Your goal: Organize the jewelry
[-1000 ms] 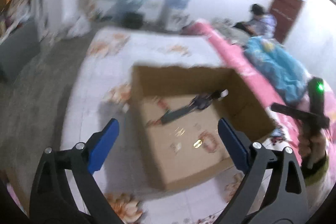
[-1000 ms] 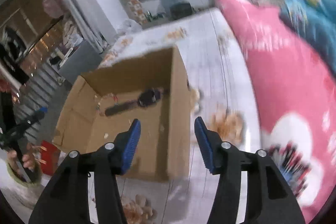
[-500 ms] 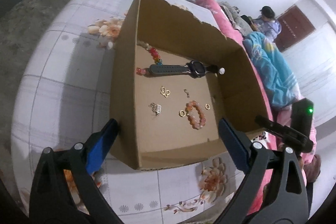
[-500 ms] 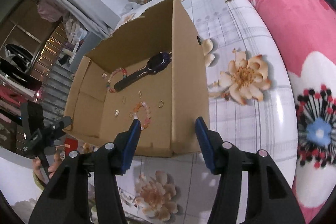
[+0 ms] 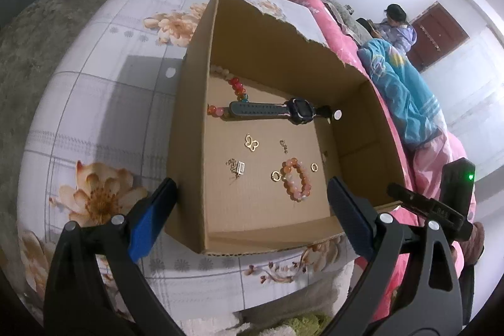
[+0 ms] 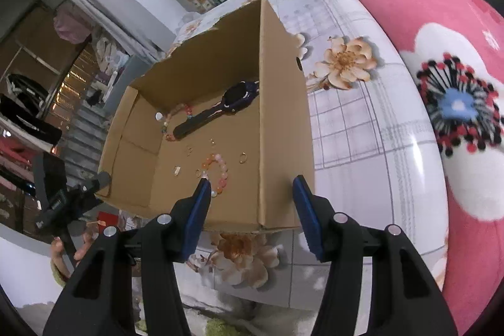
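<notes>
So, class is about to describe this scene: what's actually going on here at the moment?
A person holds a two-finger gripper in each hand over an open cardboard box on a flowered tabletop. Inside lie a dark smartwatch, a pink beaded bracelet, a multicoloured bead strand, a gold butterfly charm and small gold rings. The left gripper and right gripper are both open and empty; nothing has been picked up.

Left claw (image 5: 249,222), right claw (image 6: 250,214): both agape, empty

Matt cardboard box (image 5: 277,52); glossy bead bracelet (image 5: 296,183); shiny floral tabletop (image 5: 104,122).
</notes>
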Demonstrator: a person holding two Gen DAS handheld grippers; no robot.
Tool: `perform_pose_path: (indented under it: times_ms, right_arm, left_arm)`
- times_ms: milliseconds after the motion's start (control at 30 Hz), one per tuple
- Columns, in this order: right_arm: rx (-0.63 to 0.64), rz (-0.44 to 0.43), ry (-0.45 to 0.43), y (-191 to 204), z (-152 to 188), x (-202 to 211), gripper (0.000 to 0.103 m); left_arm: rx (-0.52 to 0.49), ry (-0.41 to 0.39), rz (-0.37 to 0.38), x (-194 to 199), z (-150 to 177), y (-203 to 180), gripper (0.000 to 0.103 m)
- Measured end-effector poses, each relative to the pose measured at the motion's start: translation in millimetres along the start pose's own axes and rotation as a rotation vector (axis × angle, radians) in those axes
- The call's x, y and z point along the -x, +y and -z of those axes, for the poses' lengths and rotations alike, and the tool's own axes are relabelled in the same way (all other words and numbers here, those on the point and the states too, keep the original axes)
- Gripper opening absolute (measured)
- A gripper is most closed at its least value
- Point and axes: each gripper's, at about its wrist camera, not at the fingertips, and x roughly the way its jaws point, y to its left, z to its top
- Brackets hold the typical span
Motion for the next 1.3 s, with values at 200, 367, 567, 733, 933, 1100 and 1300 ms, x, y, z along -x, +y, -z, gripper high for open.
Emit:
perform_pose_path:
  times_ms: [200, 367, 567, 733, 933, 1100, 1300]
  right_arm:
    - [-0.014, 0.040, -0.113, 3, 27, 32, 0.058]
    - [0.119, 0.202, -0.195, 38, 66, 56, 0.076]
    - [0.211, 0.269, -0.169, 73, 95, 31, 0.087]
    - [0.252, 0.368, -0.170, 89, 99, 8, 0.091]
    - [0.223, 0.474, -0.226, 90, 87, 1, 0.096]
    - [0.246, 0.488, -0.220, 94, 85, -5, 0.097]
    - [0.230, 0.472, -0.204, 93, 82, -8, 0.097]
  left_arm:
    - [-0.078, -0.196, -0.140, 38, 27, -9, 0.093]
    - [-0.185, -0.303, -0.270, 66, 53, -28, 0.093]
    - [-0.231, -0.319, -0.273, 72, 77, -50, 0.095]
    - [-0.257, -0.329, -0.332, 58, 81, -63, 0.095]
    - [-0.172, -0.331, -0.385, 44, 77, -58, 0.095]
    - [-0.139, -0.259, -0.426, 27, 75, -55, 0.095]
    - [-0.163, -0.193, -0.484, 11, 78, -62, 0.095]
